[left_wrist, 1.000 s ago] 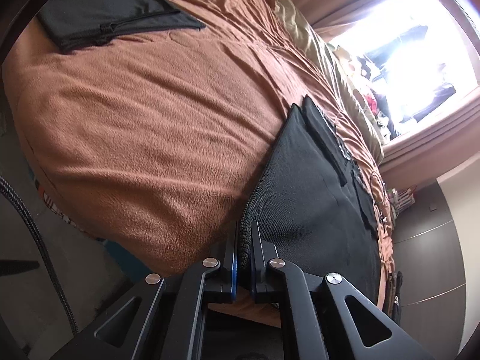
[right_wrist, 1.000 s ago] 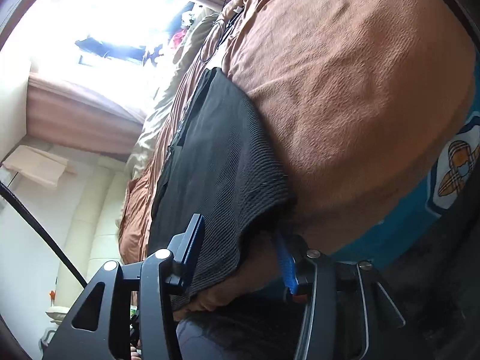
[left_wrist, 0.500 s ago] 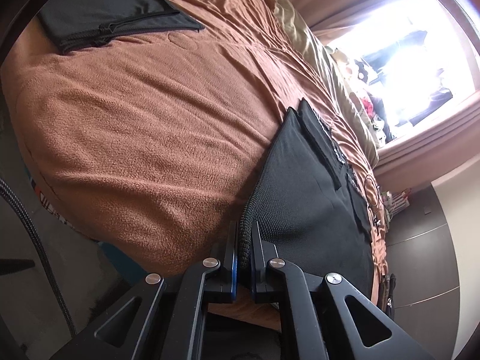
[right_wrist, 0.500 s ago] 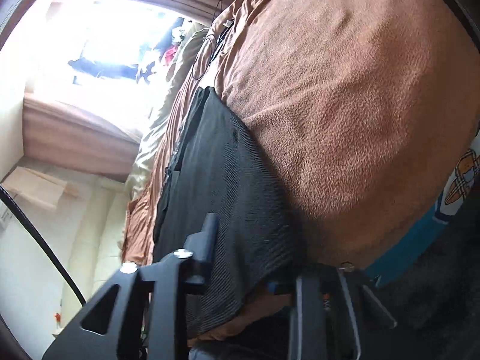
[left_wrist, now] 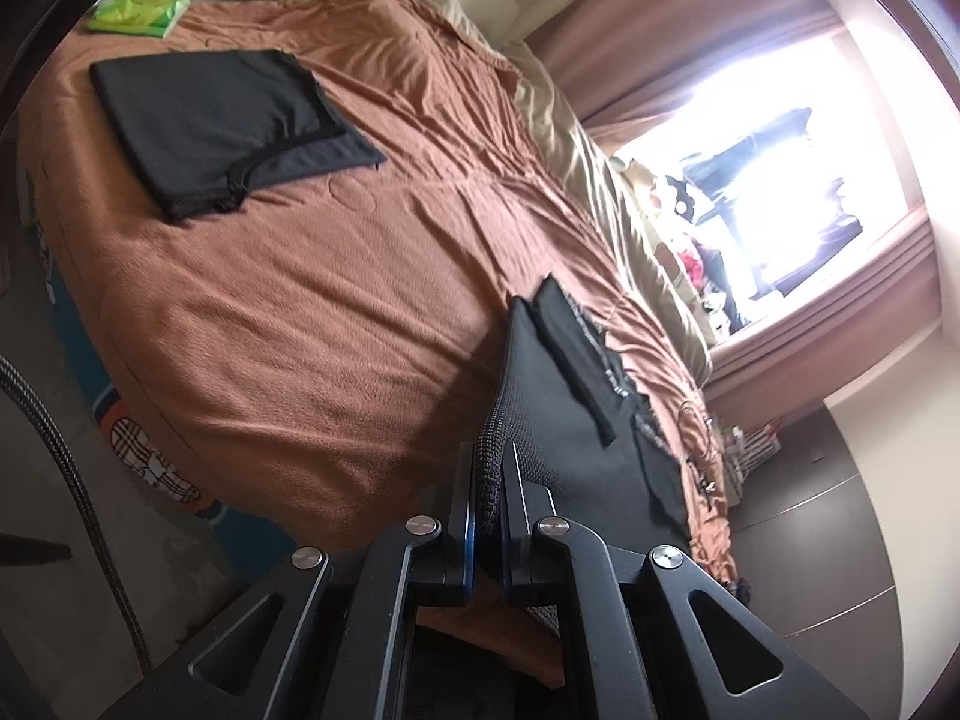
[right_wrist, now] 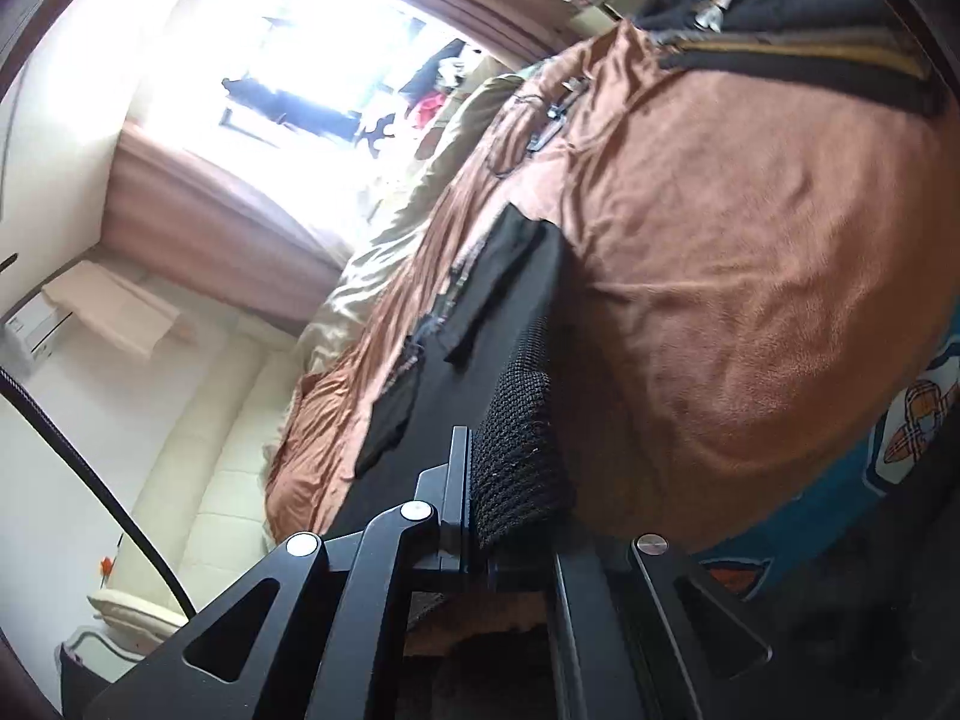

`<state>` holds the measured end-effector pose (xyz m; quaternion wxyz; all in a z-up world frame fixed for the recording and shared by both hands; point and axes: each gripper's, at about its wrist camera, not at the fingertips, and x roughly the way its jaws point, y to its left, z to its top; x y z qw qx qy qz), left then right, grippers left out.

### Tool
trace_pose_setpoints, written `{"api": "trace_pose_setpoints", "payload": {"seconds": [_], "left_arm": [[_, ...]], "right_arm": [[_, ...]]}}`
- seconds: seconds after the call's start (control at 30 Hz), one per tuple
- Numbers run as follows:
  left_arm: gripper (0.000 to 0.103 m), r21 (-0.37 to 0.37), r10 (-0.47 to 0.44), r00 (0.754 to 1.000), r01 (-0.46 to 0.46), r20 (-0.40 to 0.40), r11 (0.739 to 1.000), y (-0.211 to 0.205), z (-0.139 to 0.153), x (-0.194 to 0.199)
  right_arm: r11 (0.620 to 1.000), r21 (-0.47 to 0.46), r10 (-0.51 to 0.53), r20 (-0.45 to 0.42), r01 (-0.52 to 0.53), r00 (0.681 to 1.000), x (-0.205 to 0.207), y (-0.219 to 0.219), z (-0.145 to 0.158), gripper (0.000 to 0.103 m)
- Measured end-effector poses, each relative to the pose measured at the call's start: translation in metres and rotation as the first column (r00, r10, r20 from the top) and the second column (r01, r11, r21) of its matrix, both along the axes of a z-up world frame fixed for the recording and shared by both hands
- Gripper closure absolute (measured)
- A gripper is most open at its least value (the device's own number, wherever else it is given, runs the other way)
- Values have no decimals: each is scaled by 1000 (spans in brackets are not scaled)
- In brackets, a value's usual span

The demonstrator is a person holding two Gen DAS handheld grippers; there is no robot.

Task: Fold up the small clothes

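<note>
- Left wrist view: your left gripper (left_wrist: 485, 480) is pinched tight on one near corner of the black garment (left_wrist: 564, 420), with only the thickness of the mesh hem between the blue-edged fingers (left_wrist: 465, 516).
- The garment runs away from that grip as a taut, raised sheet; its far end lies on the brown blanket (left_wrist: 312, 324) toward the window (left_wrist: 774, 138) side of the bed.
- A darker strip of the same cloth lies across its upper surface, and frayed pale threads show along the far edge.
- Further up the bed, well apart from the piece you hold, a folded black cloth (left_wrist: 222, 120) lies flat on the blanket.
- A green and white packet (left_wrist: 144, 0) sits beyond it at the head of the bed.
- A beige sheet (left_wrist: 606, 180) shows along the blanket's far side, next to the curtain.
- Right wrist view: your right gripper (right_wrist: 480, 480) is closed on the other near corner of the black garment (right_wrist: 480, 324). The coarse mesh bunches over the right-hand finger and hides it, while the left finger presses flat against the cloth.
- From here the garment stretches up and away over the blanket (right_wrist: 738, 276), lifted at your end.
- A dark bag with tan straps (right_wrist: 798, 30) rests on the blanket's far corner.
- Below the blanket's edge you can see blue patterned bedding (right_wrist: 906, 420).
</note>
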<state>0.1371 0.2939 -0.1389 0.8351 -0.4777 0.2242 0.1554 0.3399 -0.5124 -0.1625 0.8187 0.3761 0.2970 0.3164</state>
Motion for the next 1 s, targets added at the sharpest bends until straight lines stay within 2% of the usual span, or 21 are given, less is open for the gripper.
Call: {"api": "trace_pose_setpoints", "payload": {"seconds": [0.13,0.6,1.0], "left_arm": [[98,14,14,999,-15,35,1000,-4,15,-31],[98,39,28,989,-34,146,999,-20,49,-123],[98,52,33,980,-44,197,998,-35,62,-171]], "right_arm": [[1000,9,29,36,-29,999,-28,-17,2,103],[998,20,61,132,-64,989,-73,-43,15,103],[997,0,80,182,-81,980,-109,-65,17,103]]}}
